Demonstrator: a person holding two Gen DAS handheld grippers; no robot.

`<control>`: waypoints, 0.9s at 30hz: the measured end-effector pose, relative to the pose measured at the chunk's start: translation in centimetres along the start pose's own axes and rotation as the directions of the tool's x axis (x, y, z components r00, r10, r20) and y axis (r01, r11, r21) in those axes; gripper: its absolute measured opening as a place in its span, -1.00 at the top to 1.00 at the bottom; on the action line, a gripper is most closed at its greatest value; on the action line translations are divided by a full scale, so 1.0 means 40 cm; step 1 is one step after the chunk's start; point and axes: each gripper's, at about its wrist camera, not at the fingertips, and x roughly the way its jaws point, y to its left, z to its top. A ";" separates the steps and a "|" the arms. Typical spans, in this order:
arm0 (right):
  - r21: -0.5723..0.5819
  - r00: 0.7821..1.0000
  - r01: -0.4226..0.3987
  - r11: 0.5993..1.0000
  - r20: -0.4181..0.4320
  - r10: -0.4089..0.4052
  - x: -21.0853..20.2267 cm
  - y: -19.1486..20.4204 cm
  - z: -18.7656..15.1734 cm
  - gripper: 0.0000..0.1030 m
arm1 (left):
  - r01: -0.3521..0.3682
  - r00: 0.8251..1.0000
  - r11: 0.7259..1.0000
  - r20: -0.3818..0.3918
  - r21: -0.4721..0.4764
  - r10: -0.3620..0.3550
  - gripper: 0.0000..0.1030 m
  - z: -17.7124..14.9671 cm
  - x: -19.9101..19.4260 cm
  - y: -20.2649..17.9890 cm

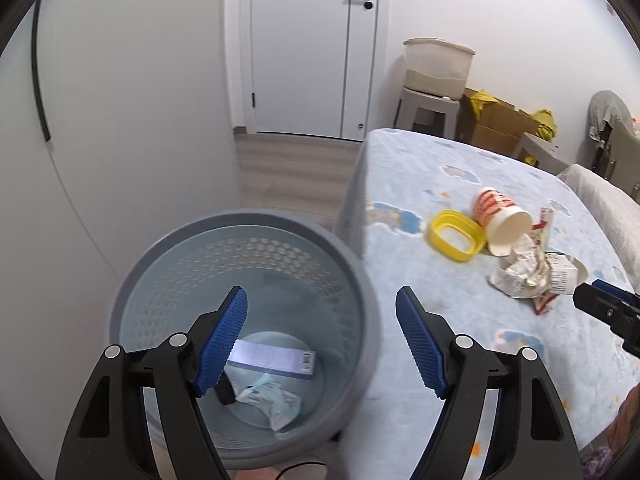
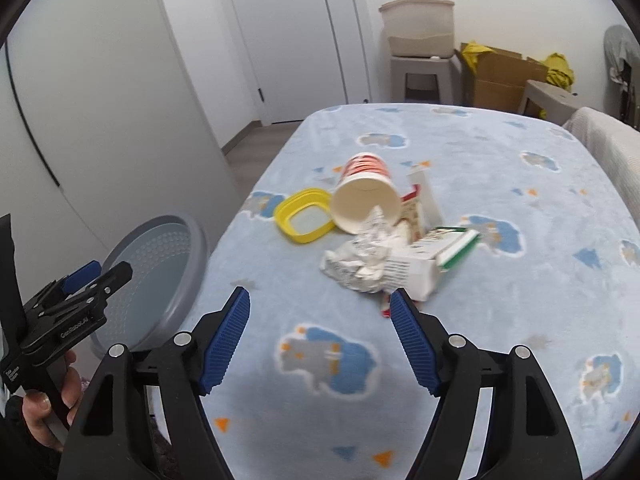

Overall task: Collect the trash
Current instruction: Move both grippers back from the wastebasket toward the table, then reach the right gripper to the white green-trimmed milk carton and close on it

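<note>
A white-walled room with a white door (image 1: pixel 316 48) and wood-look floor holds a table (image 2: pixel 460 320) covered in a pale blue cloth printed with clouds. A grey perforated bin (image 1: pixel 244 320) stands on the floor just beside the table's left edge. In the left wrist view the bin fills the 6 to 9 o'clock area, and at its bottom lie a flat printed box (image 1: pixel 276 360) and a crumpled wrapper (image 1: pixel 272 402). The remaining trash sits in one cluster on the cloth, at about 3 o'clock in the left wrist view and near centre in the right wrist view: a yellow lid (image 2: pixel 306 220) lying flat, a paper cup (image 2: pixel 366 198) on its side with its mouth toward the camera, touching the lid, crumpled paper (image 2: pixel 360 264) at the cup's mouth, and a white carton (image 2: pixel 432 264) against the paper at its 3 o'clock. The left gripper (image 1: pixel 322 344) hangs above the bin's right rim, fingers wide apart, nothing between them. The right gripper (image 2: pixel 320 340) is over bare cloth at 6 o'clock of the cluster, fingers wide apart and empty; its right fingertip appears just below the carton. Boxes (image 2: pixel 496 76), a stool (image 2: pixel 424 74) and a tub (image 2: pixel 420 26) stand along the far wall at 1 o'clock.
</note>
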 end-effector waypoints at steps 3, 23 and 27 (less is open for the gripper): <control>-0.001 0.999 0.040 0.999 0.001 -0.040 -0.010 -0.033 0.001 -0.40 | 0.017 1.000 1.000 0.003 0.010 -0.017 -0.47 0.000 -0.003 -0.024; 0.001 0.987 0.145 0.989 -0.075 -0.144 0.125 -0.135 0.075 -0.42 | 0.069 0.997 0.993 -0.034 0.096 -0.066 -0.47 -0.012 0.036 -0.153; -0.002 0.982 0.163 0.987 -0.099 -0.162 0.148 -0.150 0.068 -0.42 | 0.074 0.997 0.992 -0.044 0.100 -0.070 -0.47 -0.010 0.048 -0.159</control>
